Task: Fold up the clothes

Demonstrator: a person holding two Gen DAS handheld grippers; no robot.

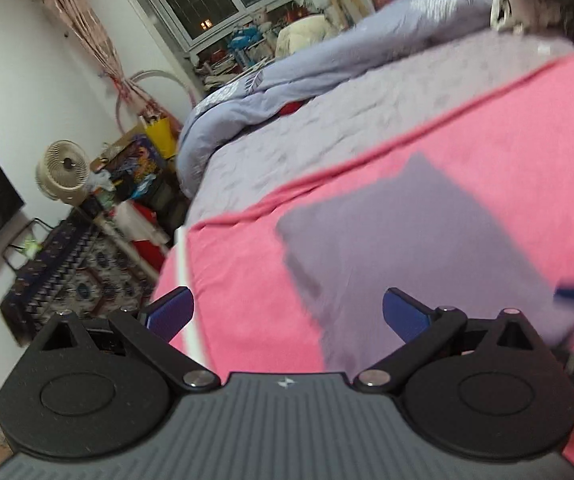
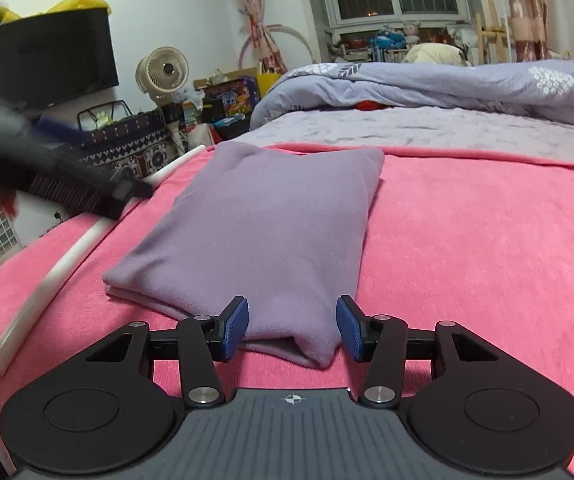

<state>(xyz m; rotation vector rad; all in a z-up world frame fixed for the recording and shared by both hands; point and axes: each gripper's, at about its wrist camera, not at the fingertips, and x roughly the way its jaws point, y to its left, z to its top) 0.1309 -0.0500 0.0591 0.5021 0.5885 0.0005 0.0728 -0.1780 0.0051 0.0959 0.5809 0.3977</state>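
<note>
A purple garment [image 2: 263, 232] lies folded into a thick rectangle on a pink blanket [image 2: 467, 248]. It also shows in the left wrist view [image 1: 399, 240], blurred. My right gripper [image 2: 291, 328] is open and empty, its blue pads either side of the fold's near corner, just above the blanket. My left gripper [image 1: 287, 314] is open and empty, held above the blanket at the garment's left side. The left gripper shows as a dark blurred shape [image 2: 67, 172] in the right wrist view.
A white tube [image 2: 67, 256] lies along the pink blanket's left edge. A rumpled lavender duvet [image 2: 447, 84] covers the far part of the bed. A fan [image 2: 163, 70], boxes and a patterned cloth stand on the floor to the left.
</note>
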